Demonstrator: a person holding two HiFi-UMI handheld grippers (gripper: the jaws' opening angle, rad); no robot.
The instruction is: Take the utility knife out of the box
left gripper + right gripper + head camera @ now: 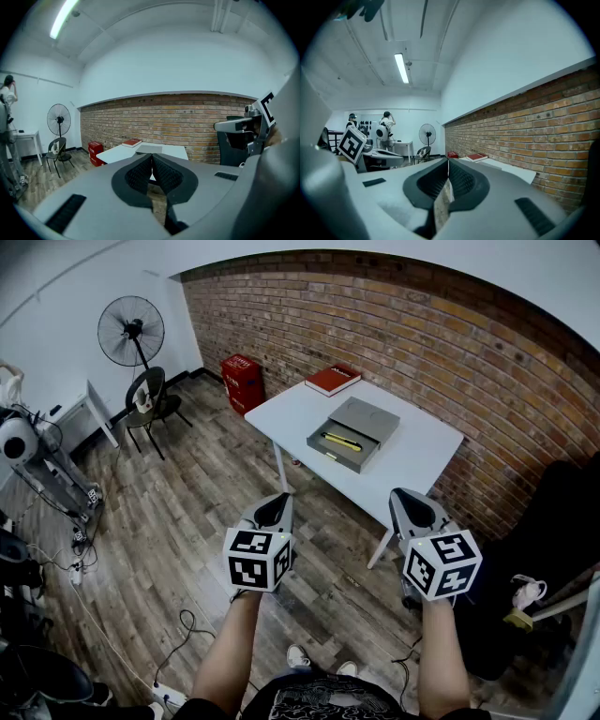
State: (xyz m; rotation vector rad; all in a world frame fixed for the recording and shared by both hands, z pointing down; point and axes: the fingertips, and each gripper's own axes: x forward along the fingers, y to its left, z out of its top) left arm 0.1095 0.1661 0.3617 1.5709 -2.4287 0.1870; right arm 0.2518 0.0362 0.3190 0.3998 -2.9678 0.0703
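A grey box (367, 418) lies open on the white table (291, 413), and a yellow utility knife (341, 441) rests in its tray. Both grippers hang in the air well short of the table, above the wooden floor. My left gripper (278, 503) is shut with nothing in it, and its pads meet at the tips in the left gripper view (151, 157). My right gripper (406, 495) is also shut and holds nothing (448, 162). The left gripper view shows the box (149, 149) far ahead on the table, and the knife cannot be made out there.
A red book (332, 379) lies at the table's far corner by the brick wall. A red crate (242, 381), a chair (150, 399) and a standing fan (131, 331) stand to the left. A dark office chair (553, 549) is at the right. Cables trail over the floor (187, 624).
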